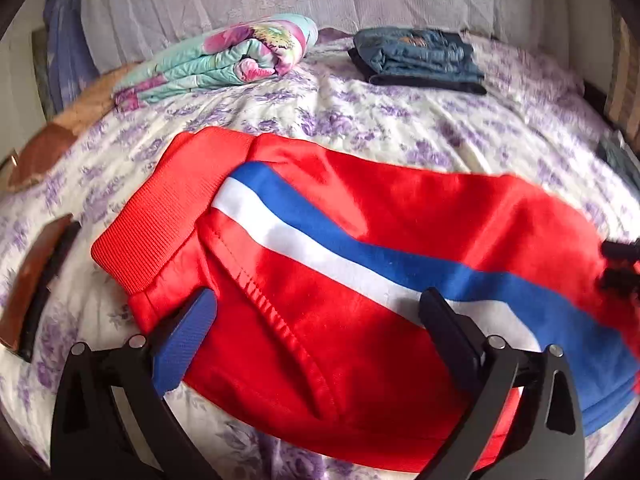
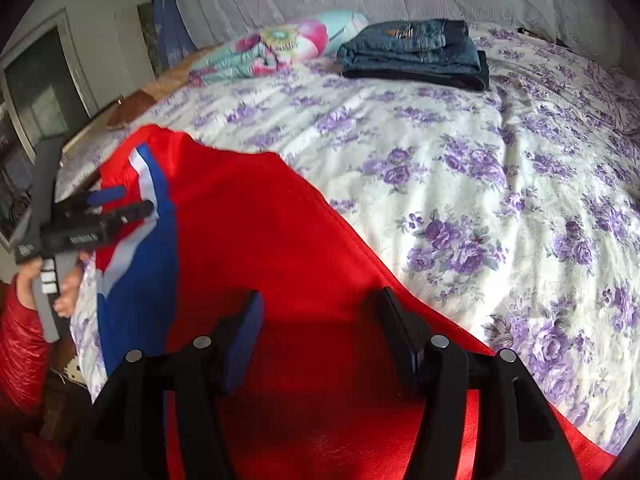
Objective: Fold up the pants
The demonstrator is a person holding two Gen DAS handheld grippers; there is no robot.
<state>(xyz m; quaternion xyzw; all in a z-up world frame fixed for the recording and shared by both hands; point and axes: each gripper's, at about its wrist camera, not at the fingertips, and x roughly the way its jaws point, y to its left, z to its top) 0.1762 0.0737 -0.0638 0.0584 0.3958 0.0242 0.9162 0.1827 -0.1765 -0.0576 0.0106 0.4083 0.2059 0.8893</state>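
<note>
A: Left wrist view: the left gripper (image 1: 316, 312) hovers with fingers spread over the red pants (image 1: 360, 280), gripping nothing. The pants lie on the flowered bed (image 1: 400, 128), waistband (image 1: 168, 208) at the left.

B: Folded yet?

A: At least doubled lengthwise, I'd judge; the cross folds look undone.

B: Right wrist view?

A: The right gripper (image 2: 320, 316) is parted too, empty above red cloth. 2 folded jeans (image 2: 416, 52) wait by a rolled quilt (image 2: 280, 48).
</note>
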